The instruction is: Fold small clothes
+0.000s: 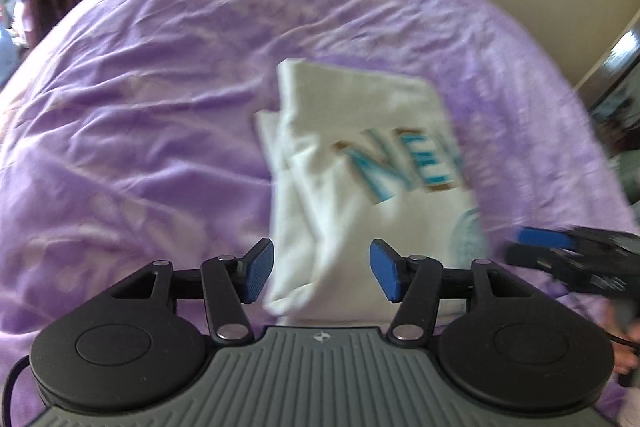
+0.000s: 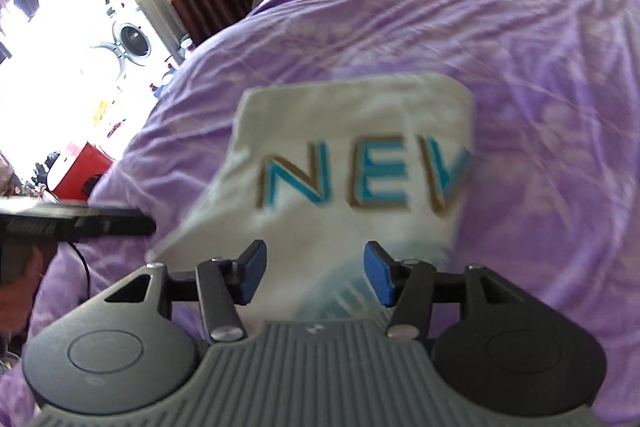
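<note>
Clearly, our left gripper (image 1: 322, 271) stood with its blue fingers (image 1: 258, 273) spread apart and nothing clamped; the near end of the white shirt (image 1: 360, 155) lay in the gap between them, yet neither pad pressed on it. Our right gripper (image 2: 316, 277) was likewise spread, its fingers (image 2: 378, 279) apart over the shirt's (image 2: 352, 155) near edge with no grip on the cloth. The shirt was folded into a rough rectangle on the purple bedspread (image 1: 140, 87), reaching from between the fingers to well beyond their tips, with blue letters "NEV" just ahead of them. In the left wrist view the right gripper (image 1: 568, 255) showed blurred off to the right of the fingers. We saw no container on the bed; a red box (image 2: 76, 167) sat far left beyond the bedspread (image 2: 540, 67), its contents too unclear to tell.
</note>
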Motion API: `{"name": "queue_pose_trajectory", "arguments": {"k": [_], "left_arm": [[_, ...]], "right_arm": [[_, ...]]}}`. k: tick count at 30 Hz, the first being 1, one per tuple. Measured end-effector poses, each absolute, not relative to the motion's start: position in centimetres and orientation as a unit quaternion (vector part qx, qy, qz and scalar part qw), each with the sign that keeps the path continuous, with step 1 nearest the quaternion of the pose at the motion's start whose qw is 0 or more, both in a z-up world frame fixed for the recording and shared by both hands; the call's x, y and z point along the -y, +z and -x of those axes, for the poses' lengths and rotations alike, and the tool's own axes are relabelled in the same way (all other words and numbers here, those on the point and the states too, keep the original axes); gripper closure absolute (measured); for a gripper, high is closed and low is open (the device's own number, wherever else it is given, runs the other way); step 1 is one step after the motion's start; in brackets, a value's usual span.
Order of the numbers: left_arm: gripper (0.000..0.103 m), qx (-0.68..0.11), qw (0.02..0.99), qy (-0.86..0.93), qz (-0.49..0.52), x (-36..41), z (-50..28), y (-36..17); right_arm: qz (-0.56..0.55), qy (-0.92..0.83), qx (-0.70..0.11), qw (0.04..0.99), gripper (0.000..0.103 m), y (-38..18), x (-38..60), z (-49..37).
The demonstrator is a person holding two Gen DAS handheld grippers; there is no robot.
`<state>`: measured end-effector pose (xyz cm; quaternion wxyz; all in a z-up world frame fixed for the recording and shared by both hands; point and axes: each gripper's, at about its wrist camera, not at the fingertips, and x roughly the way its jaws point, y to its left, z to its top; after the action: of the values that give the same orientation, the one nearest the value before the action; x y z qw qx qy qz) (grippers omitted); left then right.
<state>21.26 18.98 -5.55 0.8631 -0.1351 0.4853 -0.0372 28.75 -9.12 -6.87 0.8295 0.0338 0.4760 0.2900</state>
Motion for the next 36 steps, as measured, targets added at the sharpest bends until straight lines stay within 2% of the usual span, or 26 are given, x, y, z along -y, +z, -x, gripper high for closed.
{"name": "queue_pose_trajectory", "arguments": {"k": [11,14,16,18,19,20,22,23,25,27,30,33,36], "left_arm": [[0.038,-0.500,0.832,-0.047,0.236,-21.5,-20.0,-9.2],[0.059,-0.498,0.833,-0.042,0.238,-21.6,-20.0,-9.3],[0.066,-0.488,0.839,-0.047,0.234,-21.4,-19.9,-8.8],[0.079,-0.474,0.851,-0.065,0.219,-20.9,-19.6,-7.7],[0.080,-0.469,0.854,-0.067,0.215,-20.6,-19.6,-7.2],[0.083,-0.465,0.856,-0.072,0.213,-20.5,-19.6,-6.8],[0.085,-0.456,0.861,-0.080,0.210,-20.2,-19.5,-5.9],[0.086,-0.452,0.864,-0.081,0.206,-20.0,-19.4,-5.5],[0.087,-0.444,0.869,-0.079,0.205,-20.0,-19.3,-5.0],[0.088,-0.440,0.871,-0.077,0.203,-20.1,-19.2,-4.8],[0.089,-0.459,0.865,-0.067,0.190,-20.1,-19.2,-5.7],[0.089,-0.488,0.856,-0.062,0.158,-19.8,-19.4,-7.6],[0.089,-0.511,0.843,-0.053,0.157,-19.7,-19.6,-9.7]], "right_arm": [[0.008,0.254,-0.476,0.842,0.046,-12.3,12.3,-23.0],[0.034,0.257,-0.473,0.842,0.046,-13.2,11.4,-22.6],[0.046,0.259,-0.472,0.841,0.046,-13.7,10.8,-22.7],[0.060,0.252,-0.473,0.842,0.047,-14.1,10.5,-22.8],[0.065,0.247,-0.474,0.843,0.047,-14.3,10.4,-22.8],[0.067,0.246,-0.475,0.842,0.048,-14.6,10.4,-22.9],[0.060,0.244,-0.478,0.842,0.060,-14.8,10.6,-22.9],[0.053,0.244,-0.480,0.841,0.069,-14.9,10.8,-23.0],[0.044,0.240,-0.483,0.841,0.079,-15.0,11.1,-23.2],[0.031,0.236,-0.480,0.844,0.094,-14.8,11.7,-23.2],[0.020,0.226,-0.471,0.853,0.103,-13.7,12.5,-22.8],[0.041,0.217,-0.467,0.856,0.103,-13.3,12.6,-22.2],[0.013,0.210,-0.485,0.848,0.103,-14.4,13.2,-22.6]]}}
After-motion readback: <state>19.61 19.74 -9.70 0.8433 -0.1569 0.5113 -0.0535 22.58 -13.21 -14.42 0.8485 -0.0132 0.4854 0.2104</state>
